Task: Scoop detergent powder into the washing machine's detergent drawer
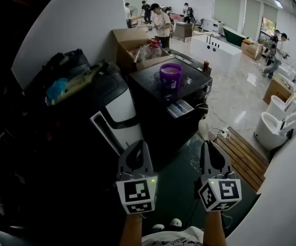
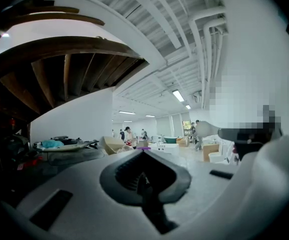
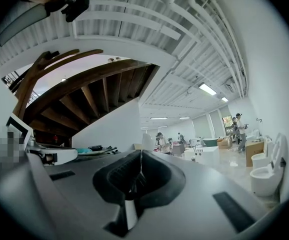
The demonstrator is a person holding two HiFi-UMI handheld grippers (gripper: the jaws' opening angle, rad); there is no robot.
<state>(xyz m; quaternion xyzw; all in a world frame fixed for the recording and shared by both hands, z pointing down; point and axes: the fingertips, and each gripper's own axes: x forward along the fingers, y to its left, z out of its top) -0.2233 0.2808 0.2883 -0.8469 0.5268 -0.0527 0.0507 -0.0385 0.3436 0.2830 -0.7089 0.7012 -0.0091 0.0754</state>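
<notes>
Nearest, at lower centre, the left gripper and right gripper hang side by side, jaws pressed together, empty. Beyond, at mid-frame, the black washing machine shows its detergent drawer pulled out, with a purple tub on top.

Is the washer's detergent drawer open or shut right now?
Open: the drawer juts out from the washing machine front, below the purple tub.

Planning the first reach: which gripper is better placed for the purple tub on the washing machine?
Right, narrowly. The left gripper and right gripper are both shut, empty, short of the washing machine; the right sits nearer the drawer below the purple tub.
</notes>
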